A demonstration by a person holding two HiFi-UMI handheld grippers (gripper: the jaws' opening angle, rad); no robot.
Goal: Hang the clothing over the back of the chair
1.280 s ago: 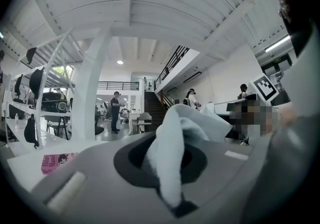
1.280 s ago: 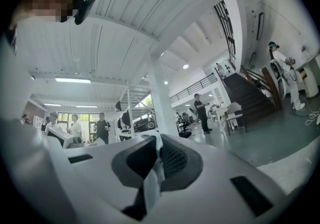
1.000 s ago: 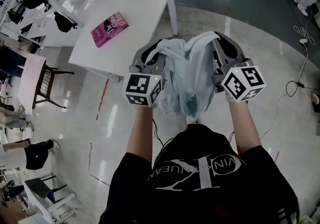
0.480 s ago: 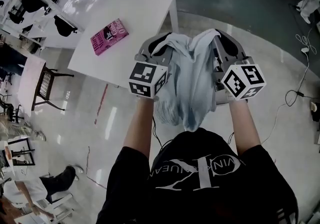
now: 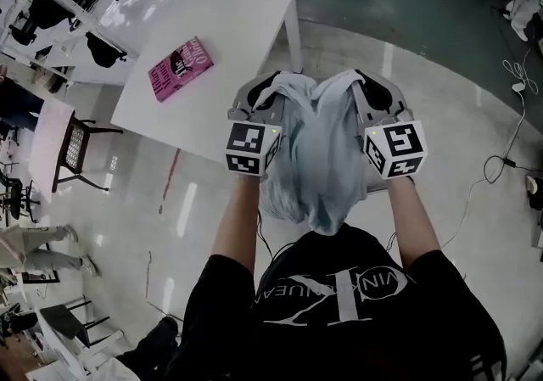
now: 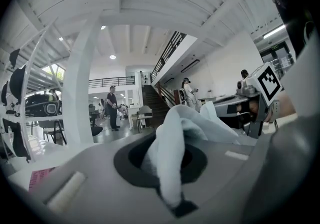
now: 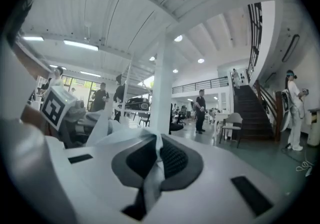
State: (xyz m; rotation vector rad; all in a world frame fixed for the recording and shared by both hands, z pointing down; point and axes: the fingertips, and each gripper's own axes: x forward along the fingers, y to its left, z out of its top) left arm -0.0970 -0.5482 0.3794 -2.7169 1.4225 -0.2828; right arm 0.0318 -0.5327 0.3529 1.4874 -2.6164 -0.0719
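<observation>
Both tools are clamped on the garment [image 5: 318, 159]. The left tool [image 5: 260, 92] pinches a thick rolled fold. The right tool [image 5: 366, 86] has only a thin strip in the seam of its jaws. You're holding it up in front of your chest, above the floor, and it looks to hang free. In head view it sits near the corner of the white bench [image 5: 212, 40].

Step in hand, as I read it, is the carry to the chair, not the drape yet. No chair back is under the garment in head view. The nearest chair is the dark one [image 5: 75, 143] at far left, well apart. Can't tell if that's the target.

To do it well:
- Keep both clamps closed until the fabric's weight sits on the back.
- The right grip looks thin, so it's likely first to slip. No jerks, no hard pull apart.
- The tools are close together and the garment is bunched. Spread them gently before the drape so it opens flat.
- Come in above the back, lower so about half falls each side, then release.

Garment: pale blue, thin, soft, heavily creased. The top edge spans between the tools. The rest hangs in a crumpled bundle, low end near your chest. It will probably sag and snag easily, and slide off if draped lopsided.
</observation>
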